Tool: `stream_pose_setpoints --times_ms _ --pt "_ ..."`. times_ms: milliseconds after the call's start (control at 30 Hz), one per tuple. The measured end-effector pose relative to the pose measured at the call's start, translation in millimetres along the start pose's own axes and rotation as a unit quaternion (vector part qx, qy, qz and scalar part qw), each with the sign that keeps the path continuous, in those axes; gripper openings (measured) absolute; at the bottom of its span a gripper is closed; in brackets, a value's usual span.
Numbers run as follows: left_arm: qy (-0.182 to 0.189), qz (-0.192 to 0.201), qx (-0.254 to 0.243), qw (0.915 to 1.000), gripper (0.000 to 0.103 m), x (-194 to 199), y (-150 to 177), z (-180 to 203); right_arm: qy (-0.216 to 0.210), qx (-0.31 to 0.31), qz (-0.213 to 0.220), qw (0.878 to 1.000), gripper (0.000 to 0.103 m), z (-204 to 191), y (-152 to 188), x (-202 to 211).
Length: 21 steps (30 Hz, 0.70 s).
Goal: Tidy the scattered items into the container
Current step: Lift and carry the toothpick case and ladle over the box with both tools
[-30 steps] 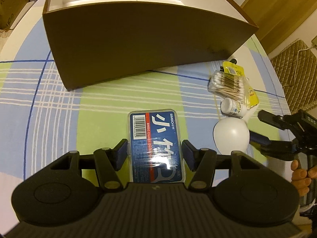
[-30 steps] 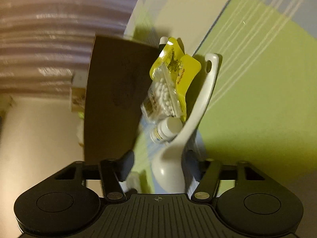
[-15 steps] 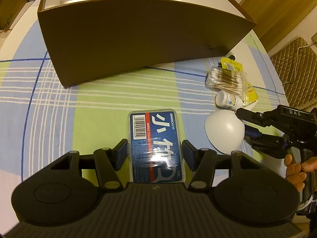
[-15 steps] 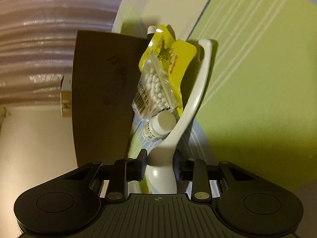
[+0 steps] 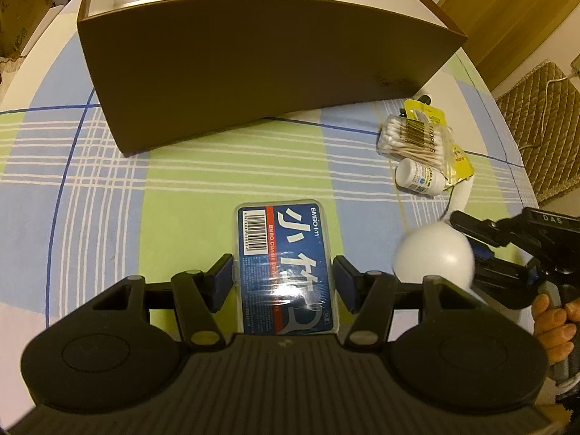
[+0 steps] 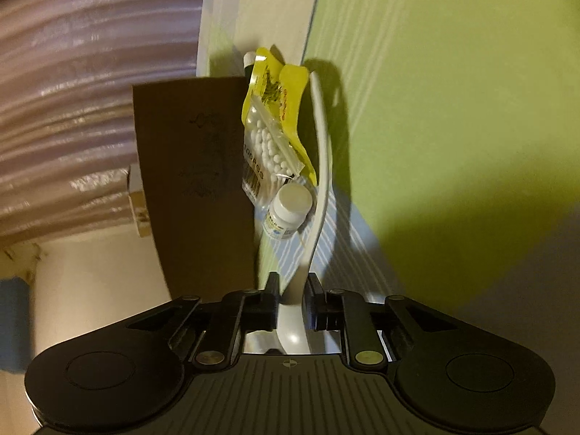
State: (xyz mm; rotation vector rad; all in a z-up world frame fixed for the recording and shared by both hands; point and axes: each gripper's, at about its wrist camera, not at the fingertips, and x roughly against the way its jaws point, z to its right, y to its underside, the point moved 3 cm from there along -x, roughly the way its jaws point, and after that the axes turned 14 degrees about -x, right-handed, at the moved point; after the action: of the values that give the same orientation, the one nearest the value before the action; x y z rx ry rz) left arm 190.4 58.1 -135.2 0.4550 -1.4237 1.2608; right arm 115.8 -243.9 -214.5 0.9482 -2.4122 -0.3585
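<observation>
Fingers of my right gripper point(image 6: 293, 302) are now clenching the white ladle point(image 5: 433, 259) at its neck, having closed in over the last second from wide apart. So the ladle is ready for carrying to the brown box point(image 5: 253, 61) at the far side. My left gripper point(image 5: 282, 281) is staying spread around the blue floss case point(image 5: 286, 266), not pinching it. Only the left view is showing the box's open top; only the right is showing the pinch itself.
</observation>
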Motion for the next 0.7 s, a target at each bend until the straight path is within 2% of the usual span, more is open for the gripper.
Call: stream_pose_setpoints --times_ms 33,100,433,700 --pt "0.0 0.0 -0.002 1.0 0.054 1 0 1 -0.006 -0.007 0.001 1.0 0.015 1 0 3" --pt "-0.001 0.001 -0.008 1.0 0.054 2 1 3 -0.018 -0.02 0.0 1.0 0.014 4 0 9" --pt "0.0 0.002 -0.029 0.9996 0.054 5 6 12 -0.055 -0.065 0.004 0.996 0.014 10 12 40" --pt "0.002 0.014 -0.049 0.9987 0.054 16 8 21 -0.071 -0.079 0.032 0.994 0.014 12 13 69"
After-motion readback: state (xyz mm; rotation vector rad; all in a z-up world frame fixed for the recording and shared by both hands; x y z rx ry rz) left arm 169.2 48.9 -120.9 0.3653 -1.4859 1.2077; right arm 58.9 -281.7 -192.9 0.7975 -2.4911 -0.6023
